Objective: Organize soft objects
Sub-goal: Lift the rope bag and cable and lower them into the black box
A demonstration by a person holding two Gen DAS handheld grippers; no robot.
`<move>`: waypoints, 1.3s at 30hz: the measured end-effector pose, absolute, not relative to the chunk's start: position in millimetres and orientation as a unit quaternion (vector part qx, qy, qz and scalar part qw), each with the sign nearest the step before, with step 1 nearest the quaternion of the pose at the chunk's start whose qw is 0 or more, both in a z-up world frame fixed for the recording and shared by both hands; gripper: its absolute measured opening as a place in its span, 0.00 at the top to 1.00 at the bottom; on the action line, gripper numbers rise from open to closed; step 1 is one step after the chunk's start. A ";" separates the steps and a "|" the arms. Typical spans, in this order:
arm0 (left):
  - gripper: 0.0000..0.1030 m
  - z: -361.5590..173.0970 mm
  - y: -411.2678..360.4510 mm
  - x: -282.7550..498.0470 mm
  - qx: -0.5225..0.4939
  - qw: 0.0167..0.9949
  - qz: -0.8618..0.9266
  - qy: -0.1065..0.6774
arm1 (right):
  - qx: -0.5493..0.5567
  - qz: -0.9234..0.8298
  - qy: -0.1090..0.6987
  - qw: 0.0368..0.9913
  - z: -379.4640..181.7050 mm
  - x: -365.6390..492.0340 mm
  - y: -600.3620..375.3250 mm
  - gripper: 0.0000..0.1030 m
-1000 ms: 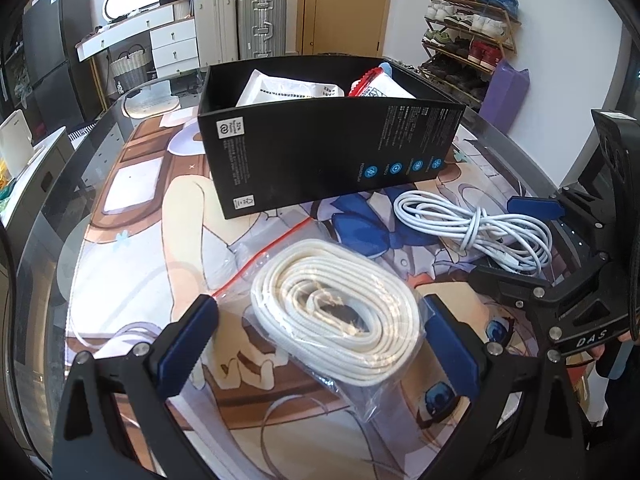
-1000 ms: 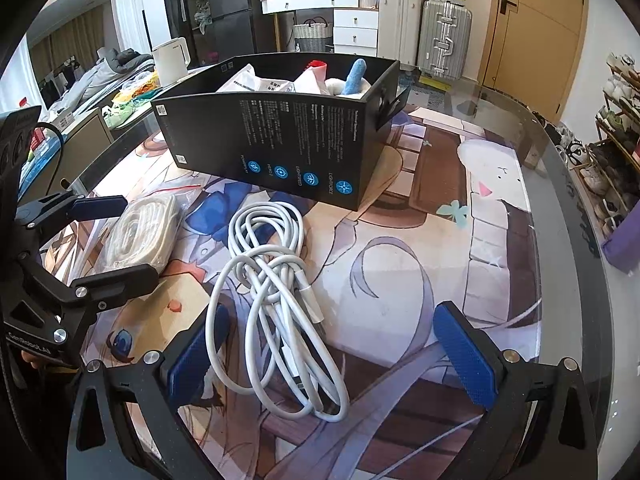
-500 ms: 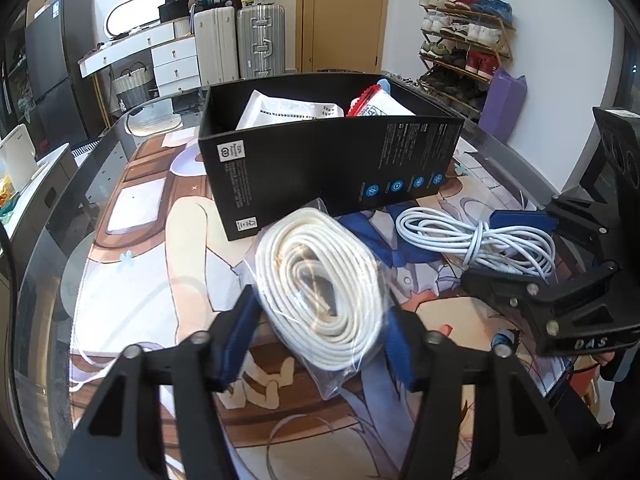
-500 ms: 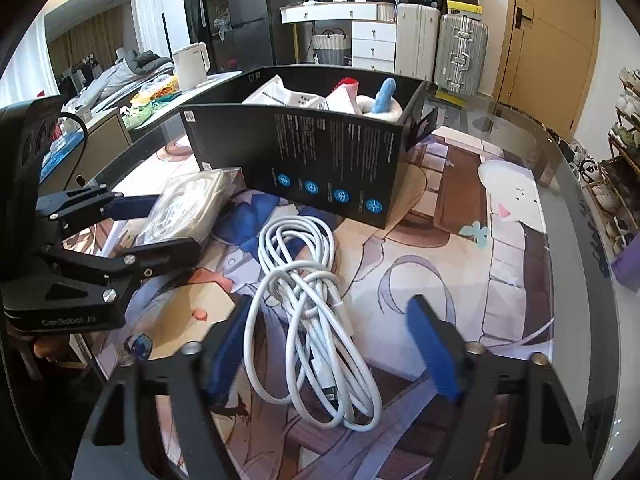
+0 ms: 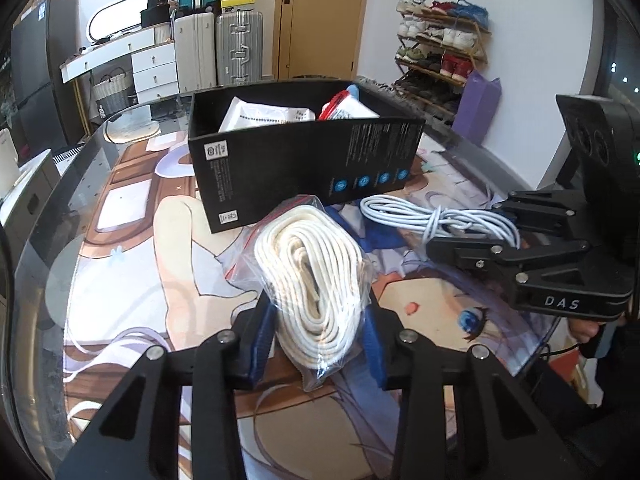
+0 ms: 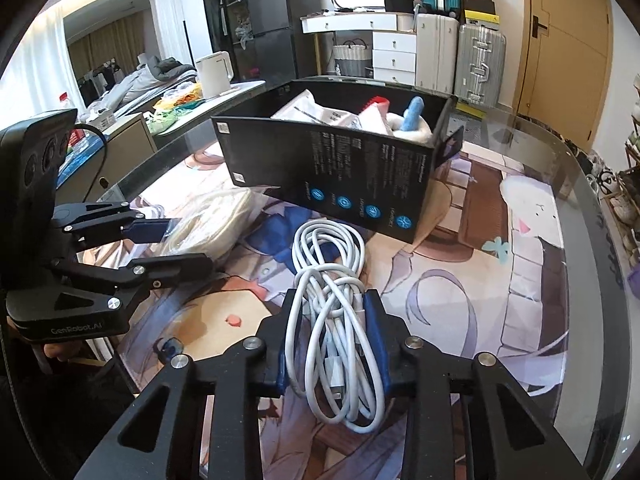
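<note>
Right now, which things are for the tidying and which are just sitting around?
For the job: bagged rope in the left gripper; white cable in the right gripper; black box.

Just sitting around: suitcases, shoe rack, kettle, purple bag.

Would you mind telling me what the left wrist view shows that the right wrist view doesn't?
Only the left wrist view shows the left gripper clamping the bagged rope, and the purple bag. Only the right wrist view shows the right gripper clamping the white cable, and the kettle. Both show the black box, the mat and the suitcases.
</note>
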State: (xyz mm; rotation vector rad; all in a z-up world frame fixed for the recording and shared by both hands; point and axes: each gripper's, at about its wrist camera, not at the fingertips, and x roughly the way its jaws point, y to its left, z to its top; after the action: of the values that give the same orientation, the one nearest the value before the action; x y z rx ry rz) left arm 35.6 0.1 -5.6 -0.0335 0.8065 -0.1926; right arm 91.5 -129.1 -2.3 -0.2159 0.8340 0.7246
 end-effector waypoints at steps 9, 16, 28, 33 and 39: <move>0.63 16.1 4.6 23.7 -0.029 0.929 -0.099 0.355 | -0.086 0.358 0.371 0.853 15.1 85.1 -137.0 0.69; 0.63 29.5 6.3 15.5 -0.028 0.937 -0.107 0.332 | -0.091 0.359 0.346 0.862 33.6 75.3 -137.8 0.69; 0.63 53.7 15.7 21.4 -0.027 0.946 -0.102 0.305 | -0.090 0.354 0.315 0.876 64.7 67.8 -136.6 0.69; 0.63 64.8 18.8 34.3 -0.025 0.950 -0.095 0.297 | -0.097 0.345 0.307 0.882 75.1 78.8 -135.6 0.69; 0.63 72.6 22.3 52.3 -0.018 0.953 -0.086 0.291 | -0.097 0.326 0.298 0.892 87.9 99.5 -136.6 0.69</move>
State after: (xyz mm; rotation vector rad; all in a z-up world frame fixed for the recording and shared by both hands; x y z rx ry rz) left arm 52.3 22.3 72.6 -0.0364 0.5903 -0.1739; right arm 99.5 -136.6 87.9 -0.2020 0.6189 0.6769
